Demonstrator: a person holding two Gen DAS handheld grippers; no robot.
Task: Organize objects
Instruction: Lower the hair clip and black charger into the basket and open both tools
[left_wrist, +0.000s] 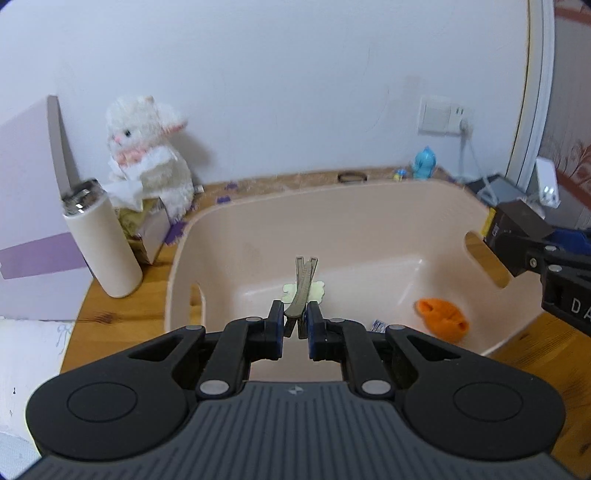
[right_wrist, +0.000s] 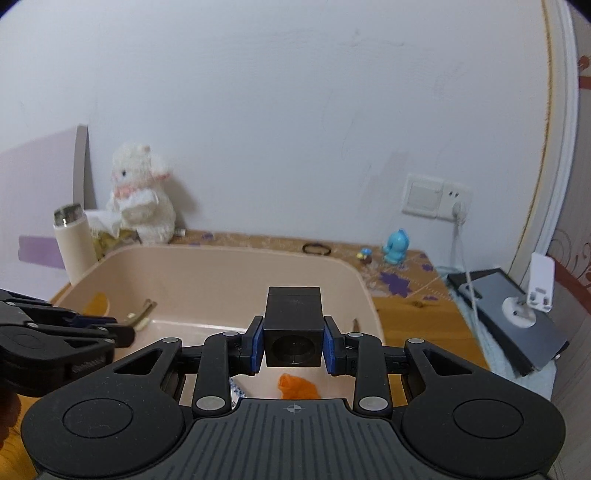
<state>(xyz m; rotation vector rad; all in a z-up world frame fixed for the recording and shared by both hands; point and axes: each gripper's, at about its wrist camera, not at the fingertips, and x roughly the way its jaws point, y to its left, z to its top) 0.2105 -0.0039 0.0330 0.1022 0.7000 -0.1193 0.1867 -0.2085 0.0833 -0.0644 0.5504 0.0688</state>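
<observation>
On right claw (left_wrist: 496, 230), letters "DA" legible

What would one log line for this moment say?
left gripper: holds hair clip | right gripper: holds black cube | both over pink basin

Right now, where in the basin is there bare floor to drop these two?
Bare floor of the pink basin lies left and behind the hair clip in the left gripper. Front right is crowded: orange toy and small wrapper. The right gripper holds the black cube.
</observation>
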